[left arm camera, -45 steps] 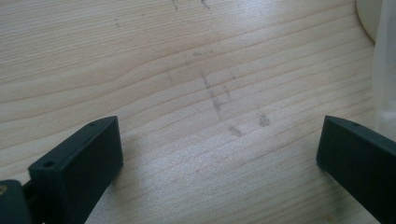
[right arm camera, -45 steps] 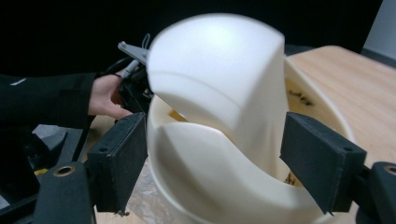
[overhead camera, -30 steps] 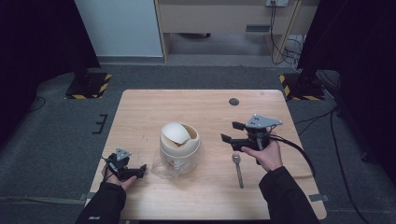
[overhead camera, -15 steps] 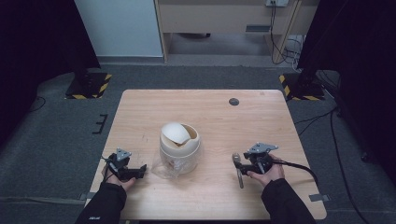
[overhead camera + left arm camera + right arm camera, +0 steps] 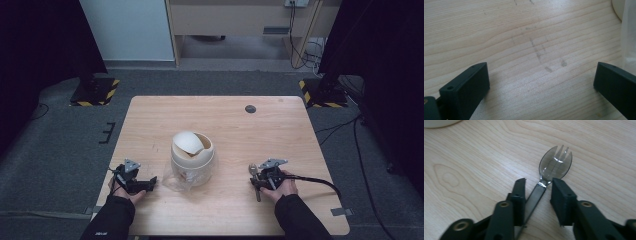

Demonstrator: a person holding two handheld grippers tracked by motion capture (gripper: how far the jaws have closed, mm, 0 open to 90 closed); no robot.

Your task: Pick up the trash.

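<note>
Straddling spork [image 5: 555, 163], right tool [image 5: 537, 187] low

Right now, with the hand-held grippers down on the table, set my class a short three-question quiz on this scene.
1. True or false: the spork lies flat on the table.
2. What lies between the right hand-held gripper's jaws: A) a knife, B) the spork's handle, C) nothing?
3. What stands mid-table beside the left hand-held gripper?

Key:
1. True.
2. B; the jaws have just been closing, a gap remaining on one side.
3. A cream pot with its lid tilted, clear wrap around its base.
</note>
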